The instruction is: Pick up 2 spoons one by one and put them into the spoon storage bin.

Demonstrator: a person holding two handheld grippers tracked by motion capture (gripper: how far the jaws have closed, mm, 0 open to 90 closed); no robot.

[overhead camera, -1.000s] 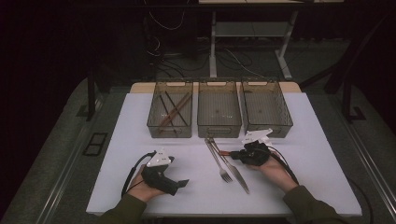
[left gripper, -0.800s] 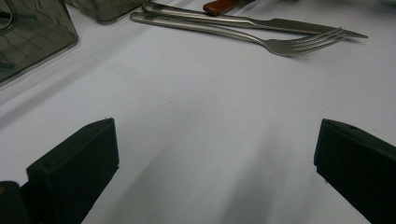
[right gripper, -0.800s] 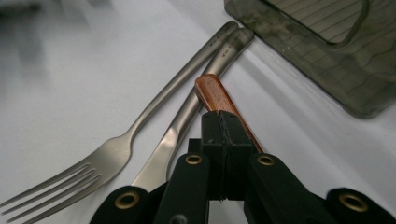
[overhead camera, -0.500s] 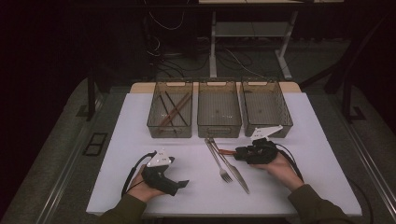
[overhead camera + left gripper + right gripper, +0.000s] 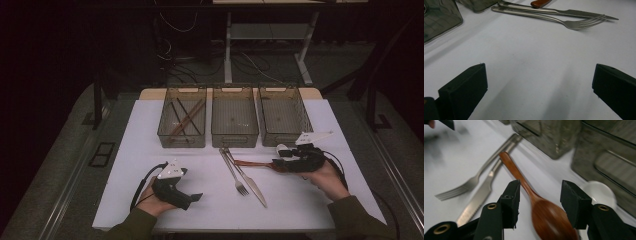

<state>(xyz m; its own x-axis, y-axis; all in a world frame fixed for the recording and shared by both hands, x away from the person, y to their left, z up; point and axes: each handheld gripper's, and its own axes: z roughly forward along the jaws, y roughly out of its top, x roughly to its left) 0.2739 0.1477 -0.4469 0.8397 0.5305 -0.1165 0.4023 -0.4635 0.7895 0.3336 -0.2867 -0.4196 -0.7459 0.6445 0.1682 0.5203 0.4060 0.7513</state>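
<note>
- High view first: the white surface (image 5: 150,130) carries three bins in a row at the far side, with loose cutlery just in front of them.
- I see sticks lying in the left bin (image 5: 182,122); the middle bin (image 5: 235,120) and right bin (image 5: 282,117) look bare to me.
- My right hand-held gripper (image 5: 278,160) lies low at the right, jaws pointing left toward the cutlery; my left hand-held gripper (image 5: 196,197) rests on the surface near the front, well apart from everything.
- A wooden spoon (image 5: 544,212) lies flat on the surface, bowl between the right jaws, handle running out toward the knife (image 5: 250,180) and fork (image 5: 234,172), its tip just beside or on their handles.
- Something small, white and round (image 5: 599,191) sits just beyond the right jaw by the bin; too blurred to name.
- Risk, as I judge it: a grip across the rounded bowl could slip and let the spoon pivot or drop on the lift.
- Risk: dragging the spoon could knock the knife and fork askew, since the handles crowd together.
- Risk: the bin wall stands near, so a careless swing could clip it.
- Right jaws: about half apart, having just been opening, spoon between them but neither pad pressing on it.
- Left jaws: wide apart, nothing between them but bare surface.
</note>
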